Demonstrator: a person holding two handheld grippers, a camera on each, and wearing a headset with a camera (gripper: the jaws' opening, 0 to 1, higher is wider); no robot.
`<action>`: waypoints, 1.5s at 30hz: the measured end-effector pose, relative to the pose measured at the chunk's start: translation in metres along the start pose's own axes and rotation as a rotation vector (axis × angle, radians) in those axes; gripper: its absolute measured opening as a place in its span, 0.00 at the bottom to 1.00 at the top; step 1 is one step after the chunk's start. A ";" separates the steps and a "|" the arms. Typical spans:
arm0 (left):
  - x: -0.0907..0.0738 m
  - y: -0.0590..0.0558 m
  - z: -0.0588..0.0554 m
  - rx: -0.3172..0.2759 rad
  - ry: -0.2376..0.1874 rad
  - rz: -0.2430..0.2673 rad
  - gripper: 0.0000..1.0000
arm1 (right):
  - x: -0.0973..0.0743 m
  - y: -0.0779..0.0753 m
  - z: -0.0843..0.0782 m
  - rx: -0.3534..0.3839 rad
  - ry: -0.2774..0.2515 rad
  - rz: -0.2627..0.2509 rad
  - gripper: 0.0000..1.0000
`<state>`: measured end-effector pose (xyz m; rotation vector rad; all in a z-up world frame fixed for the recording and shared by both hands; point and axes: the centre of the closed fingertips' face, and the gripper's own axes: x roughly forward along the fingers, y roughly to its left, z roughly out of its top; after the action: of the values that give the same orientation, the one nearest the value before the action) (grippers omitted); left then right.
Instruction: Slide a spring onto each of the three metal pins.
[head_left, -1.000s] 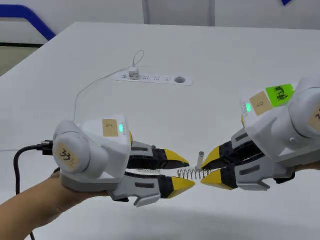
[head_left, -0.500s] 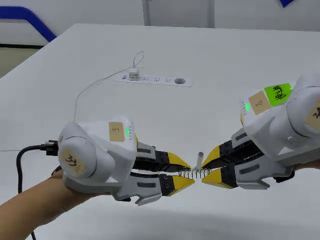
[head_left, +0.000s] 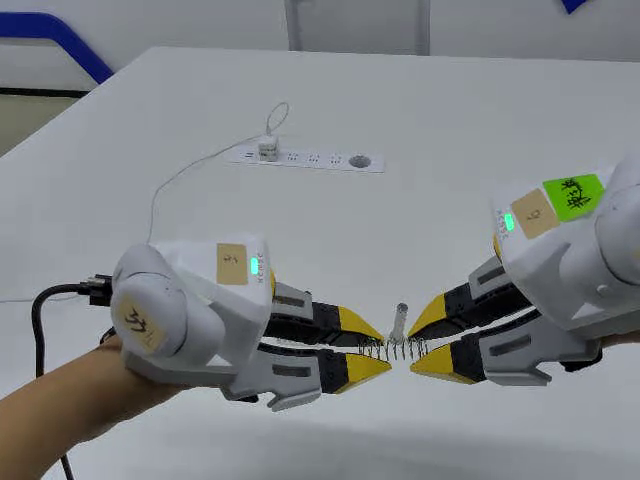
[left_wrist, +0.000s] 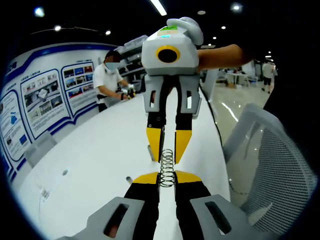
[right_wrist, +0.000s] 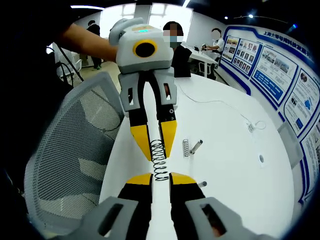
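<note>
Both tongs pinch the spring (head_left: 396, 349), left tongs (head_left: 372, 348) at its 9 o'clock end, right tongs (head_left: 420, 346) at 3 o'clock; a pin (head_left: 401, 318) sits just at 12. Likely light, slippery and easily kinked: grip end coils gently.

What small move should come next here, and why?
Probably open the right tongs and free them for a pin: both tongs grip one spring in the air, left tongs at its other end, while the pin lies on the table behind.
</note>
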<state>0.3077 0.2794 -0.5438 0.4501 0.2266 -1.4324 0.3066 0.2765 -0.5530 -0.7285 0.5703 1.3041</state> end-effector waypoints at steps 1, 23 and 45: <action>0.000 0.000 0.000 0.001 0.000 -0.002 0.10 | 0.000 0.000 0.000 0.000 -0.003 -0.002 0.13; -0.003 0.002 0.000 0.019 0.014 0.011 0.10 | -0.015 0.001 0.030 0.093 -0.173 0.042 0.11; -0.002 -0.003 0.003 0.018 0.013 0.027 0.10 | -0.015 0.005 0.063 0.176 -0.310 0.062 0.11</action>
<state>0.3037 0.2798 -0.5412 0.4752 0.2176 -1.4065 0.2971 0.3151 -0.5020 -0.3567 0.4513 1.3728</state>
